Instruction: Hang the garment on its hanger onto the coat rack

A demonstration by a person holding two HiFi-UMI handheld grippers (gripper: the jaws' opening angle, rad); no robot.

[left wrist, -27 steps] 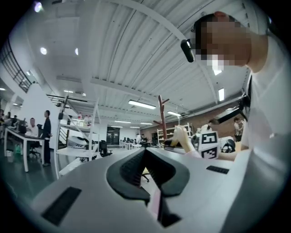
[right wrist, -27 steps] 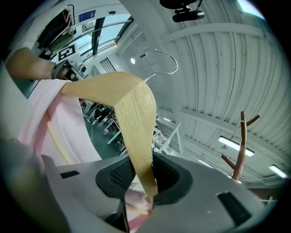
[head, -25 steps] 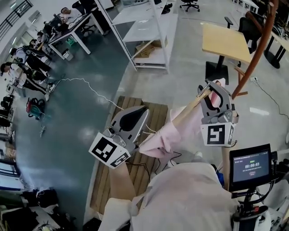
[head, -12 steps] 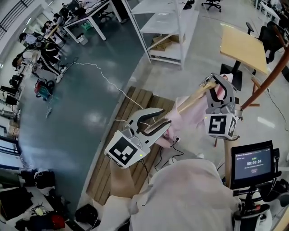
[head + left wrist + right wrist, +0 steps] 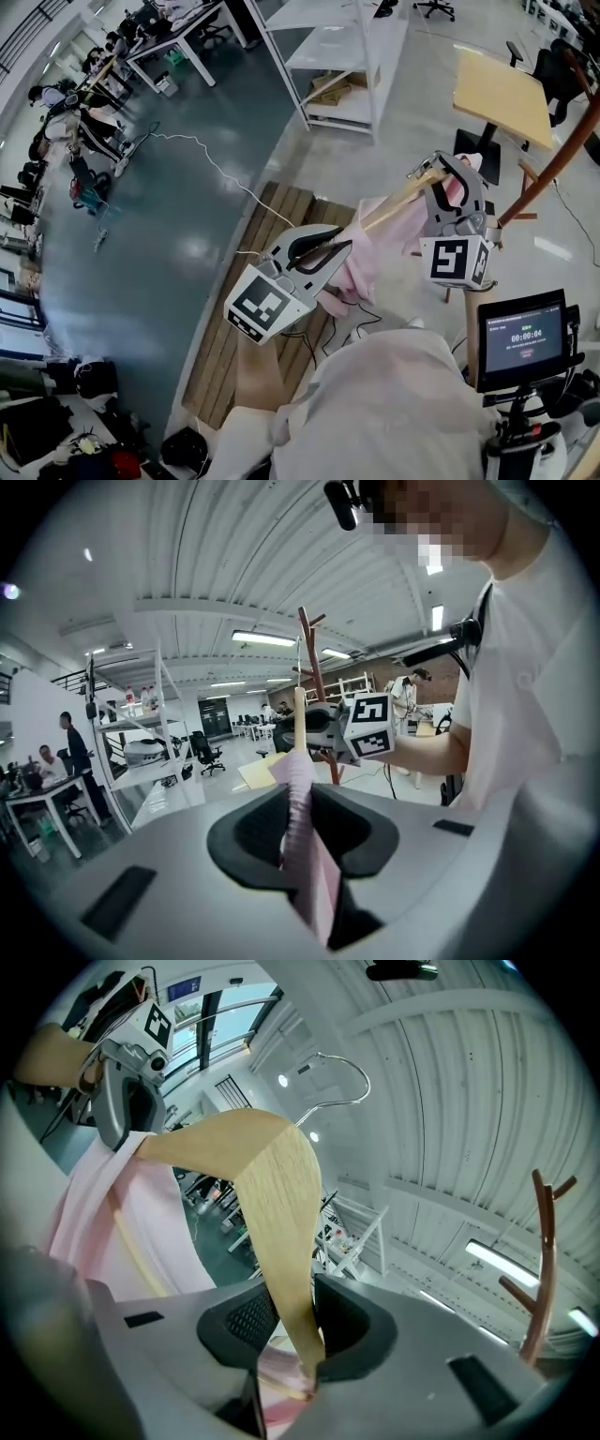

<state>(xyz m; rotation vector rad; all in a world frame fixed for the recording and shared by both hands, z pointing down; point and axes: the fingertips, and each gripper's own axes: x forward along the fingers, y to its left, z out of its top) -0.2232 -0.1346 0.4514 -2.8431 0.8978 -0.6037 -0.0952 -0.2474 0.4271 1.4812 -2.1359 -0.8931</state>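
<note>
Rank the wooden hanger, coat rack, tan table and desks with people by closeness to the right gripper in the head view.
1. Wooden hanger: clamped in the right gripper's jaws.
2. Coat rack: just to its right.
3. Tan table: beyond, upper right.
4. Desks with people: far upper left.

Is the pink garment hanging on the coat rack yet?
Not yet: the right gripper holds its wooden hanger apart from the coat rack.
</note>
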